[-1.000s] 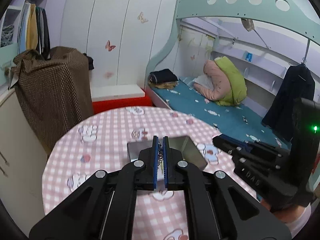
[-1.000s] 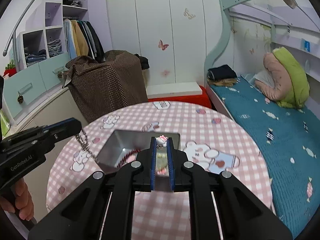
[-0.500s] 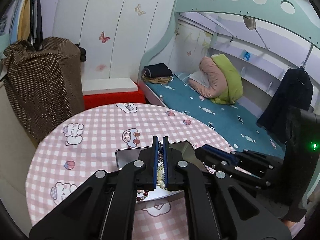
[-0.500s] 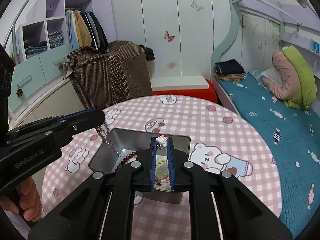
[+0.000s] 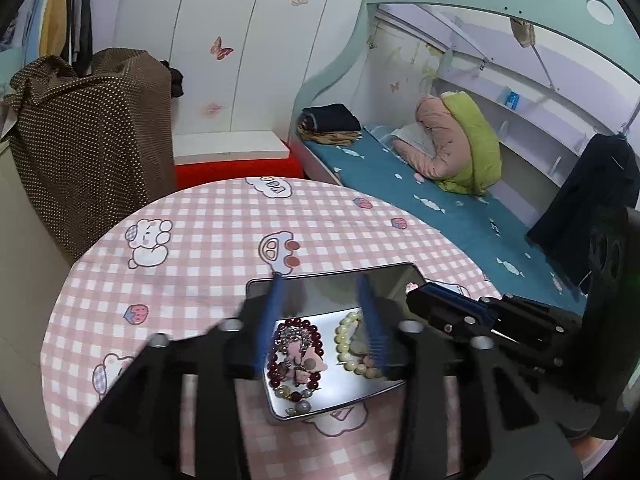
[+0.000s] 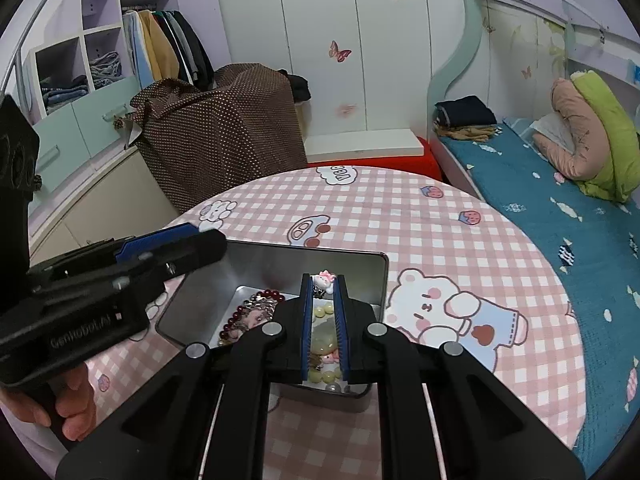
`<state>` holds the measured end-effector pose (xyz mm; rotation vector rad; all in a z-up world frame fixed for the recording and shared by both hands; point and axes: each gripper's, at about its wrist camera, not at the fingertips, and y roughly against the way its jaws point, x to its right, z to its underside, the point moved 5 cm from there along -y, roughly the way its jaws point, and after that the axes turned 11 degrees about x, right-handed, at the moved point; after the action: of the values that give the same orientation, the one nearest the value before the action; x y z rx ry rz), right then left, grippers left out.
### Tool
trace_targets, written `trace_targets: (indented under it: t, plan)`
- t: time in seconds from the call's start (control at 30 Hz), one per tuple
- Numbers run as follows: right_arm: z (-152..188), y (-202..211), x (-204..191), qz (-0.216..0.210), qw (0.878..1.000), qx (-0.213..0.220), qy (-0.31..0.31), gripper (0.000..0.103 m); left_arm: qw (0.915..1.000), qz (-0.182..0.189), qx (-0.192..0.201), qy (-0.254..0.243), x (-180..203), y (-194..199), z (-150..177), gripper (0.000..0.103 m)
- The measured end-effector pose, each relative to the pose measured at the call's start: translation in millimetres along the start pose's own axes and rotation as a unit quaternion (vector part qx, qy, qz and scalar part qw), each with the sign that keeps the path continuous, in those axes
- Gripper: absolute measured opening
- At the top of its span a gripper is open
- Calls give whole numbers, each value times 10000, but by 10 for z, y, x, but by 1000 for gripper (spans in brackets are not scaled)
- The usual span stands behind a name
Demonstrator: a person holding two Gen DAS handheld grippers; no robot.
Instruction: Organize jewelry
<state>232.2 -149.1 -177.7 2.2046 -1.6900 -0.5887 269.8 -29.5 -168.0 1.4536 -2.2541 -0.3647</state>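
A metal tin (image 5: 394, 276) (image 6: 362, 258) sits on the round pink checked table (image 5: 208, 240) (image 6: 420, 224). In it lie a dark red bead bracelet (image 5: 316, 330), a silver chain (image 5: 294, 336) and a cream bead bracelet (image 5: 344, 340). My left gripper (image 5: 322, 292) is open above the tin and empty; the chain lies below it. My right gripper (image 6: 323, 280) is shut on a small white-and-pink cat charm (image 6: 325, 280) over the tin. The right gripper also shows in the left wrist view (image 5: 416, 300), at the tin's right edge.
A brown dotted cloth covers a piece of furniture (image 5: 92, 132) behind the table on the left. A bed with a teal sheet (image 5: 440, 204) runs along the right. A red and white box (image 5: 232, 156) stands behind the table. A hand (image 6: 68, 408) holds the left gripper.
My left gripper was shut on the silver chain and has opened; the chain now lies in the tin. Both grippers moved closer over the tin. The right gripper still holds the charm.
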Motion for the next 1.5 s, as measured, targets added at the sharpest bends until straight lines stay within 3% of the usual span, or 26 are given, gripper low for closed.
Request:
trace_targets:
  t: [0.07,0.13,0.27,0.3,0.63,0.8,1.13,1.5]
  plan:
    - [-12,9,-7,-124,9999,12,-99,13,10000,-39,-6,-16,-18,9,5,49]
    - [-27,36,13,-181,9992,33,-343,28,9997,-231,-51,-95,-43,9,24,61]
    - [-91,129,74,49,9988,221,-437,63,9985,-531,-87,-70,-123,44,28,65]
    - [-104,152,76,90,9987,267,-419,66,9983,-569,-82,-61,-136,55,23,67]
    - [-221,410,59,302,9977,520,-312,78,9962,-811,189,-258,-70,338,-65,85]
    - [-323,686,41,484,9941,940,-235,94,9923,-1107,419,-375,-7,567,-173,91]
    - [-565,1207,-49,686,9835,1675,2,95,9851,-1184,1063,-653,260,1128,-410,94]
    - [-710,1743,-147,736,9685,2371,185,96,9650,-1505,1909,-987,618,1800,-611,96]
